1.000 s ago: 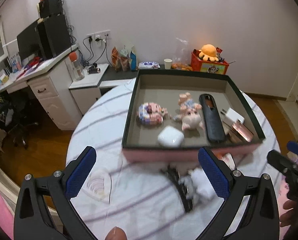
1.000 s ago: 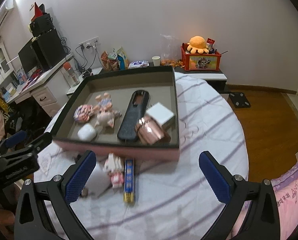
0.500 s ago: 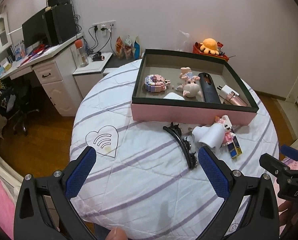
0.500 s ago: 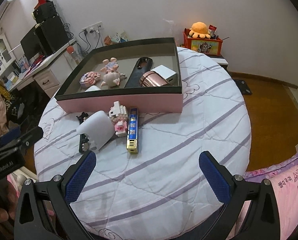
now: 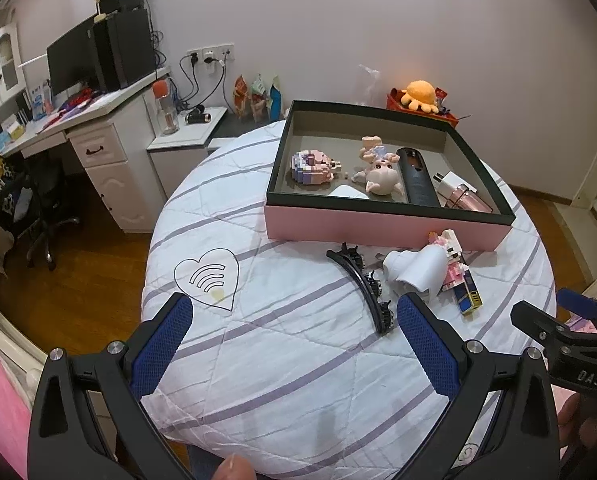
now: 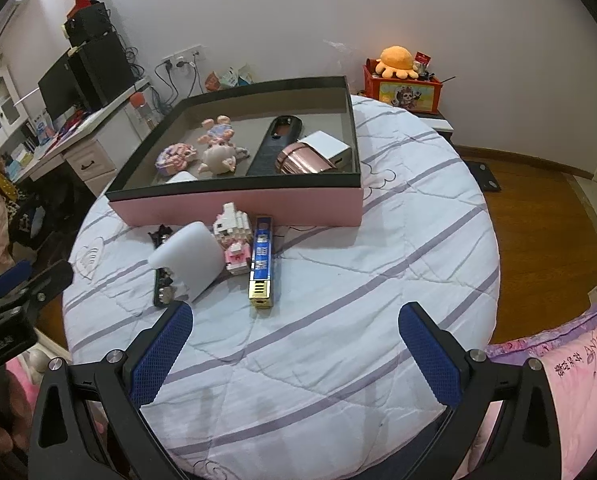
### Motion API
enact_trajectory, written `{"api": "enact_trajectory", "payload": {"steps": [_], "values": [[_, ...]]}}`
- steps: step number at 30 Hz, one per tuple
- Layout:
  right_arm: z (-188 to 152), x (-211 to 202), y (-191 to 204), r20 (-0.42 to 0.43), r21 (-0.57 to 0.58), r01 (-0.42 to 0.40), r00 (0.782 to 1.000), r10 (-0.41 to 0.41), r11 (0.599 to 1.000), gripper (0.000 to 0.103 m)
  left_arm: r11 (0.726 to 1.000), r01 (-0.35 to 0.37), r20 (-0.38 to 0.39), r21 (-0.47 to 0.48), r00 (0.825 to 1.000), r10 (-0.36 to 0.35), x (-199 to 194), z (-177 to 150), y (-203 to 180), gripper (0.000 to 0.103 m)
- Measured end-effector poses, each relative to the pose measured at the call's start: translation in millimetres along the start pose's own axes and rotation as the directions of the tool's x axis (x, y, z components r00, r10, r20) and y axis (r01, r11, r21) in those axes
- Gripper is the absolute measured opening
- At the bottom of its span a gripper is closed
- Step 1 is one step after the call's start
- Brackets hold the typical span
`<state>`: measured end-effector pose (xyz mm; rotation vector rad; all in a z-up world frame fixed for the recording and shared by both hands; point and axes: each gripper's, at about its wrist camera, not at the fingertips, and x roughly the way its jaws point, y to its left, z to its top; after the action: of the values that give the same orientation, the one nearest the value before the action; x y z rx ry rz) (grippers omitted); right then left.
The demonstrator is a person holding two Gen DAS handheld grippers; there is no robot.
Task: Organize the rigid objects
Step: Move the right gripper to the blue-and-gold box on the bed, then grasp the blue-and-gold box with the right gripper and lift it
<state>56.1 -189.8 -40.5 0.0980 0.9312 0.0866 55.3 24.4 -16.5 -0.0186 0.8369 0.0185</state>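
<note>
A pink box (image 5: 382, 229) (image 6: 234, 204) with a dark rim stands on the round table and holds toys, a black remote (image 5: 416, 178), a white charger and a rose-gold cup (image 6: 302, 159). In front of it lie a black hair clip (image 5: 364, 286), a white cup on its side (image 5: 416, 270) (image 6: 188, 258), a pink block figure (image 6: 234, 236) and a blue-gold bar (image 6: 261, 262). My left gripper (image 5: 294, 340) is open and empty above the near table edge. My right gripper (image 6: 294, 344) is open and empty, also near the front edge.
The table wears a white quilt with purple stripes (image 6: 358, 280) and a heart patch (image 5: 208, 278). A desk with a monitor (image 5: 82, 120) stands at the left. A red box with an orange plush (image 6: 402, 80) sits behind the table. Pink bedding (image 6: 570, 380) lies at the right.
Both grippers have pulled back and up from the box toward the near table edge. The objects have not moved.
</note>
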Motion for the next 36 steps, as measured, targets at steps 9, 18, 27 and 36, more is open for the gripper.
{"api": "enact_trajectory", "payload": {"steps": [9,18,27,36], "values": [[7,31,-1,-0.037,-0.008,0.021,0.999,-0.022,1.0,0.098,1.0,-0.005,-0.029,-0.007,1.0,0.005,18,4,1,0.103],[7,66,4,-0.107,-0.042,0.008,0.994,-0.013,0.999,0.072,1.0,-0.009,-0.063,-0.012,0.998,0.008,40,9,3,0.103],[12,73,12,-0.089,-0.091,0.014,0.996,-0.022,0.996,0.052,1.0,-0.004,-0.078,-0.01,0.997,0.003,53,14,1,0.103],[8,72,23,-0.064,-0.142,0.005,0.998,-0.015,0.99,0.019,1.0,0.004,-0.083,-0.008,0.997,-0.004,56,16,-3,0.103]]}}
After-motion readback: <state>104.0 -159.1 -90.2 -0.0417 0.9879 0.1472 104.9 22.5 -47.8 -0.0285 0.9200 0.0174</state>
